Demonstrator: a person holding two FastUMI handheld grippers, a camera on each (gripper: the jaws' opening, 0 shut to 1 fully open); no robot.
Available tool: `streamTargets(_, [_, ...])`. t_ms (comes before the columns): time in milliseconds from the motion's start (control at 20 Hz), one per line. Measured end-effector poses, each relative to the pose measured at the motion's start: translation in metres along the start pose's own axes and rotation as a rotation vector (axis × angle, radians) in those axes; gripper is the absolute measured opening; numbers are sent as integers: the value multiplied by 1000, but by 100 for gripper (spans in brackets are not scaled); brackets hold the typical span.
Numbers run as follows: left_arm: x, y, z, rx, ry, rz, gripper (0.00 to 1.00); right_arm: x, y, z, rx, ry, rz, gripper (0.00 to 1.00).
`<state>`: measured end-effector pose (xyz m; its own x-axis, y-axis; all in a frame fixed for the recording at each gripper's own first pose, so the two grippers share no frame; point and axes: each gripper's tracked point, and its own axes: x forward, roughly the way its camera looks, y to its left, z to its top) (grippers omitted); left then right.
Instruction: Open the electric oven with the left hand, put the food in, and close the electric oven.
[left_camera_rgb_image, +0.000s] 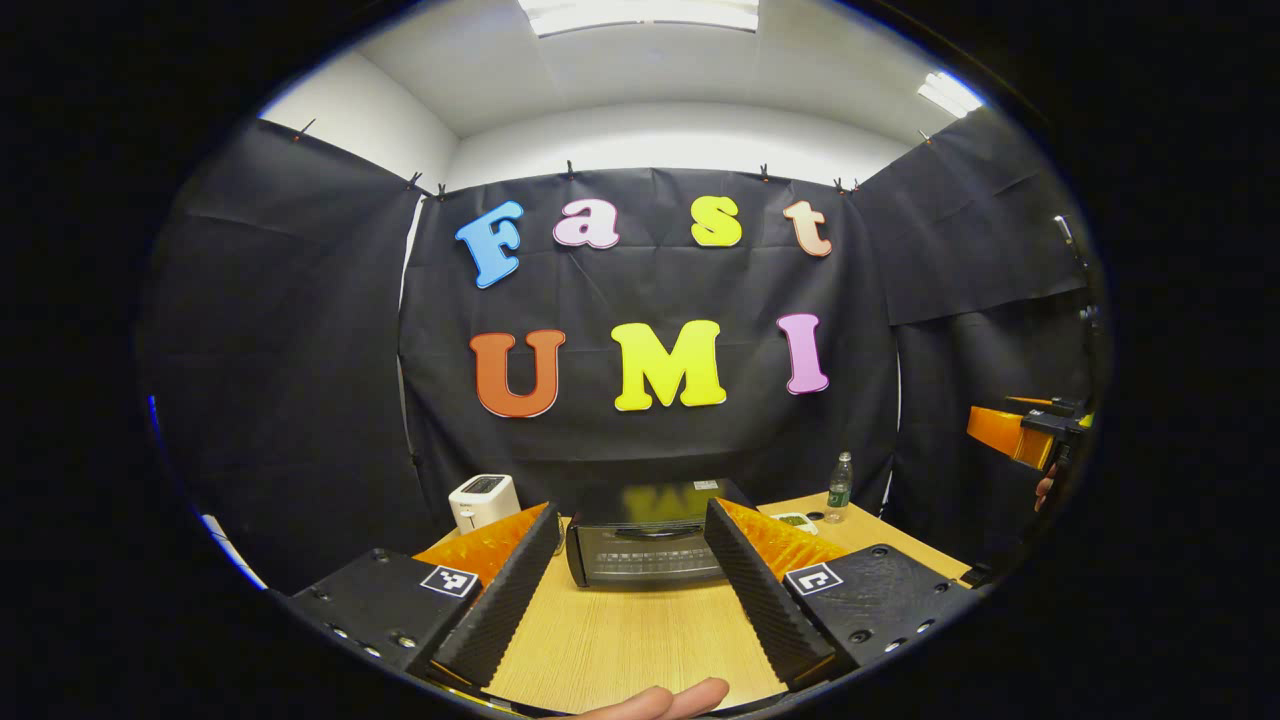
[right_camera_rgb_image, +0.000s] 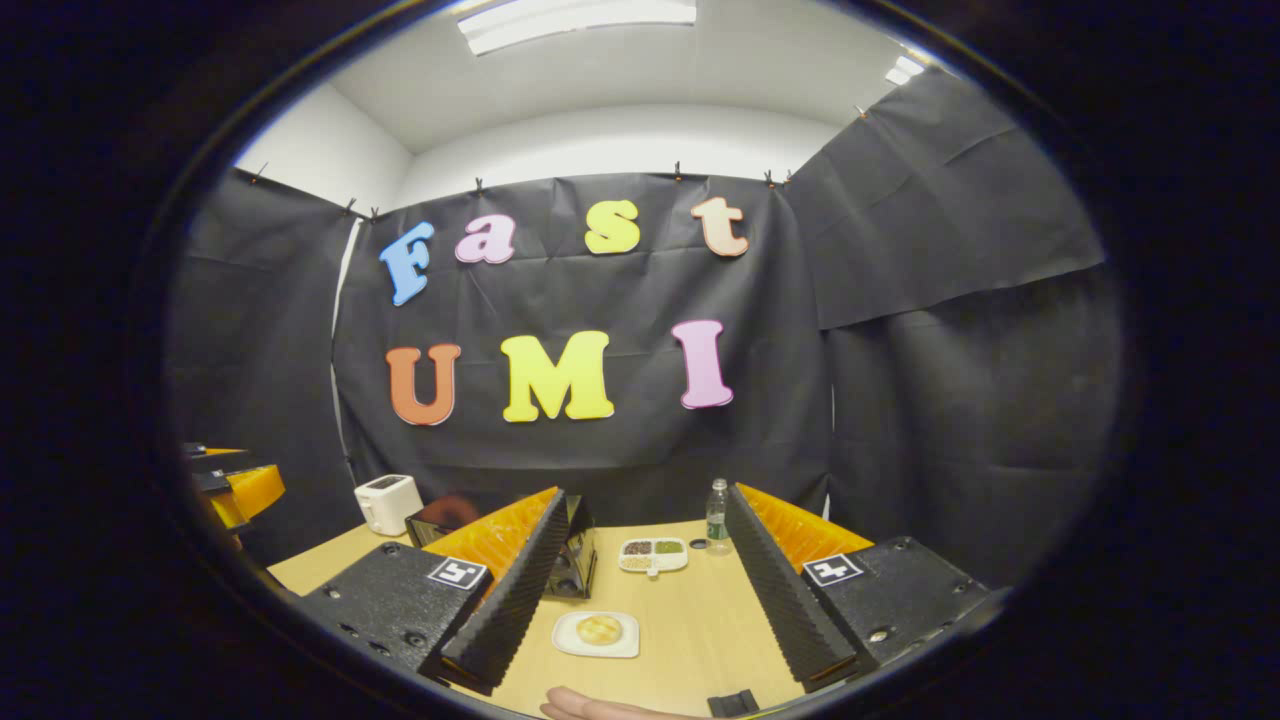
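We are working in a booth hung with black cloth, at a pale wooden table (left_camera_rgb_image: 640, 630) under ceiling lights. In the left gripper view, the left gripper (left_camera_rgb_image: 632, 590) is hovering above the tabletop with its ribbed fingers (left_camera_rgb_image: 505, 600) spread wide and gripping nothing, and the electric oven (left_camera_rgb_image: 645, 545) is sitting straight ahead between them, its dark glass door closed and the handle facing us. A white toaster (left_camera_rgb_image: 482, 500) is standing just to the oven's left, a clear water bottle (left_camera_rgb_image: 839, 487) is standing to its right near the back edge, and a small divided dish (left_camera_rgb_image: 795, 521) is lying between oven and bottle. At the far right edge of that view we are seeing the other gripper, orange and black, raised well above the table. In the right gripper view, the right gripper (right_camera_rgb_image: 650, 600) is also holding its fingers wide apart over the table with nothing between them. The food (right_camera_rgb_image: 599, 629), a round golden piece, is resting on a white plate (right_camera_rgb_image: 570, 640) near the table's front edge, just beside the left finger and apart from the oven behind it.
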<state>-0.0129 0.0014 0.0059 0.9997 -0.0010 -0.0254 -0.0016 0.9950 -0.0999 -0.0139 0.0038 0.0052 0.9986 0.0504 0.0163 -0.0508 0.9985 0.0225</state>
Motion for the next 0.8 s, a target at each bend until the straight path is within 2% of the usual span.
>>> streamTargets(300, [-10, -10, 3, 34, -12, -9, 96, -9, 7, 4, -5, -23, 33, 96])
streamTargets(550, [-9, -28, -1, 16, -21, -57, 96, -11, 1, 0, -16, -20, 42, 96])
streamTargets(800, [5, -25, 4, 18, -31, -41, 95, -12, -7, -2, -16, -29, 37, 96])
